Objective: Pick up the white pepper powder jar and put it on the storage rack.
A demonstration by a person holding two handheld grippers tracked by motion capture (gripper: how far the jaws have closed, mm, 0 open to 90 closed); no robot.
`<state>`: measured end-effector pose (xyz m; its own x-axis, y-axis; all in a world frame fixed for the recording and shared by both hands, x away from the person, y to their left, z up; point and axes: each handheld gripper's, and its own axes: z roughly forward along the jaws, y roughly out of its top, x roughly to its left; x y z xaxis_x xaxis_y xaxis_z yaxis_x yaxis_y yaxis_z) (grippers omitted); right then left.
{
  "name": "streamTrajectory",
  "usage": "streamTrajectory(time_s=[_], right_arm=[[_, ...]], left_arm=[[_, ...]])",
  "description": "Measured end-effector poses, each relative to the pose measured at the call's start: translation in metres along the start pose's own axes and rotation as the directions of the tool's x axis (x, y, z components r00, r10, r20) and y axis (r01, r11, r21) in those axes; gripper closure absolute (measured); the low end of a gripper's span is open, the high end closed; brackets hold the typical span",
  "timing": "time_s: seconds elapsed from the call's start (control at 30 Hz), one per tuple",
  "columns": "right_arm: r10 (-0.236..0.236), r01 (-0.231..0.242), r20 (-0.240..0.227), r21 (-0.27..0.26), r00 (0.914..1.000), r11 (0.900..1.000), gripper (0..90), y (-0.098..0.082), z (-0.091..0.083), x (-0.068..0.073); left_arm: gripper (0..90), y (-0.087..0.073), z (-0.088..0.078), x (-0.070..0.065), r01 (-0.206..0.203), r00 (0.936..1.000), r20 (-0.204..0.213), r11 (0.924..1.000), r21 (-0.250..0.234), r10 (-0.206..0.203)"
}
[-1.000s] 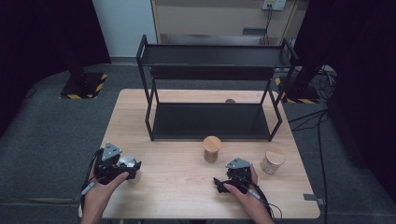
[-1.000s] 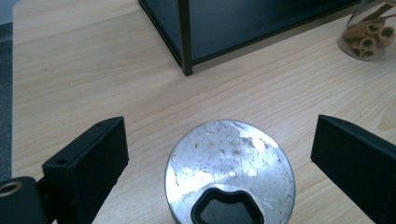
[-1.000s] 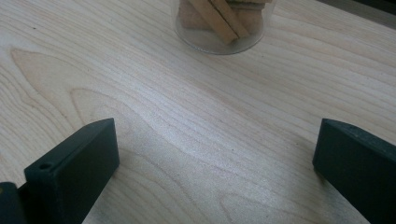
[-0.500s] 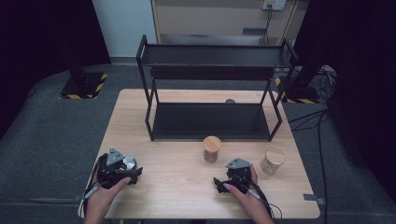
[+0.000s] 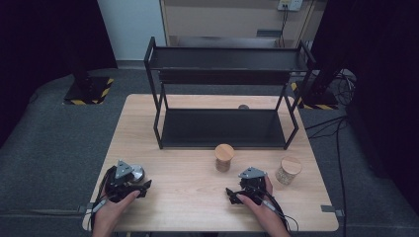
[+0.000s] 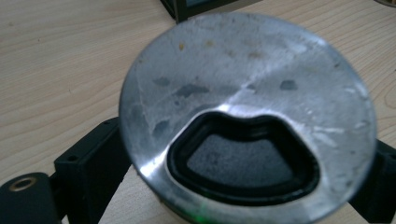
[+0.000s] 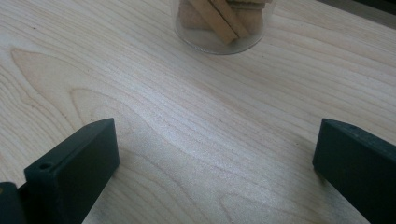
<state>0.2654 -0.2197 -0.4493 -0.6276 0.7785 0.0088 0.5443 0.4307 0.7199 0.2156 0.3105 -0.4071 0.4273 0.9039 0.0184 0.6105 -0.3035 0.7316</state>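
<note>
A round metal can (image 6: 243,70), its scuffed lid showing a black-rimmed opening, stands at the table's near left (image 5: 137,173). My left gripper (image 6: 233,182) has come down around it (image 5: 138,182). Its jaws have just been closing and now lie against the can's two sides. My right gripper (image 5: 231,193) rests low over the bare wood near the front right. It is open (image 7: 215,158) with nothing between its fingers. Just ahead of it stands a glass jar (image 7: 219,23) of tan sticks with a wooden lid (image 5: 224,157).
A second wooden-lidded jar (image 5: 288,169) stands at the right. A black two-tier rack (image 5: 227,126) takes up the back half of the table (image 5: 192,197). A small dark round thing (image 5: 243,106) lies behind the rack. Grey floor surrounds the table.
My left gripper has sunk toward the table and shifted slightly nearer, settling around the metal can. The right gripper and both jars have stayed put.
</note>
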Motion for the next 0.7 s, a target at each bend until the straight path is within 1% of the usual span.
streamTrajectory(time_s=[0.13, 0.23, 0.3, 0.33, 0.37, 0.47, 0.57, 0.7], right_arm=[[0.000, 0.000, 0.000, 0.000, 1.0000, 1.000, 0.4, 0.000, 0.000, 0.000], [0.000, 0.000, 0.000, 0.000, 1.0000, 1.000, 0.4, 0.000, 0.000, 0.000], [0.000, 0.000, 0.000, 0.000, 1.0000, 1.000, 0.4, 0.000, 0.000, 0.000], [0.000, 0.000, 0.000, 0.000, 1.0000, 1.000, 0.4, 0.000, 0.000, 0.000], [0.000, 0.000, 0.000, 0.000, 1.0000, 1.000, 0.4, 0.000, 0.000, 0.000], [0.000, 0.000, 0.000, 0.000, 1.0000, 1.000, 0.4, 0.000, 0.000, 0.000], [0.000, 0.000, 0.000, 0.000, 1.0000, 1.000, 0.4, 0.000, 0.000, 0.000], [0.000, 0.000, 0.000, 0.000, 1.0000, 1.000, 0.4, 0.000, 0.000, 0.000]], left_arm=[[9.6, -0.004, 0.003, 0.000, 0.013, 0.9999, 0.001, 0.9999, -0.004, -0.013], [12.5, -0.007, 0.005, -0.001, 0.015, 0.9999, 0.002, 0.9999, -0.009, -0.015], [18.5, -0.010, 0.005, -0.002, 0.012, 0.9999, 0.002, 0.9998, -0.018, -0.012], [20.7, -0.011, 0.005, -0.004, 0.011, 0.9999, -0.005, 0.9997, -0.022, -0.011], [21.7, -0.012, 0.005, -0.004, 0.015, 0.9999, -0.006, 0.9995, -0.027, -0.015], [28.4, -0.016, 0.005, -0.005, 0.029, 0.9995, -0.010, 0.9990, -0.034, -0.030], [29.1, -0.018, 0.005, -0.005, 0.033, 0.9994, -0.013, 0.9985, -0.043, -0.034], [29.2, -0.018, 0.005, -0.007, 0.037, 0.9991, -0.020, 0.9984, -0.041, -0.038]])
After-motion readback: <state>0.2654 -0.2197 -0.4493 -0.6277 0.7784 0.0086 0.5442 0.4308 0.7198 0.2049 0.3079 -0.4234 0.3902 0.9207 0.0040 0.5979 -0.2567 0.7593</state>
